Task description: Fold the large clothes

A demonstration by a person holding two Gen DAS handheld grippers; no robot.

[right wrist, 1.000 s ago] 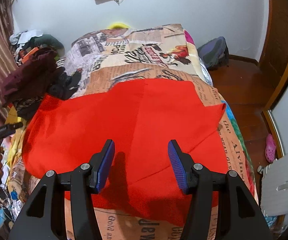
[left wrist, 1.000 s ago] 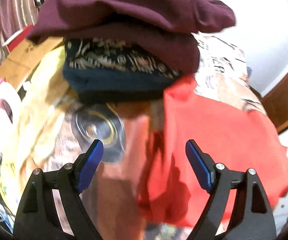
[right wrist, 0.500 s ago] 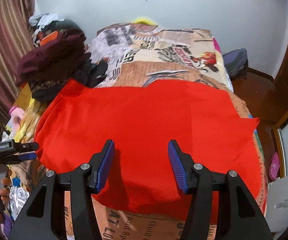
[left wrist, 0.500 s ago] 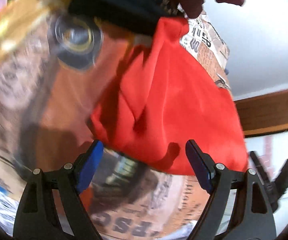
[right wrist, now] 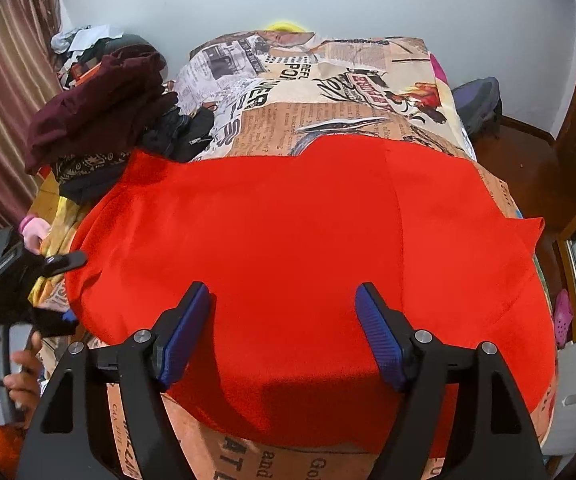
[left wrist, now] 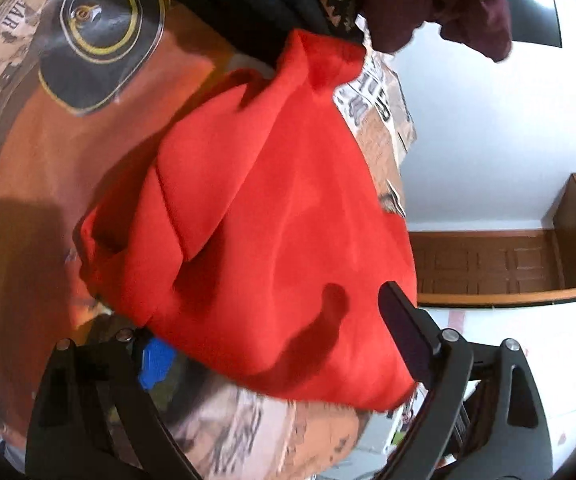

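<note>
Since a second ago the right tool (right wrist: 283, 332) has drawn back toward the near edge of the bed, so the bright red cloth garment (right wrist: 296, 248) now fills its view; the left tool (left wrist: 275, 344) has swung from the clothes pile down to the garment's left edge.

Readable print on the newspaper-patterned bedspread (right wrist: 352, 76) is partial and seen upside down: "REFL" near the far end, "Go" and "and" at the near edge. In the left view, "IAR" shows beside a printed black disc (left wrist: 95, 36).

The garment lies spread flat on the bed, its long axis running left to right across it, one corner hanging off the right side. Its left edge is bunched in folds.

Both tools are spread wide and grip nothing. The right one hovers over the near hem; the left has its jaws either side of the bunched edge, the blue pad (left wrist: 155, 362) partly under the cloth.

A stack of maroon and dark patterned clothes (right wrist: 91, 120) sits at the far left.
</note>
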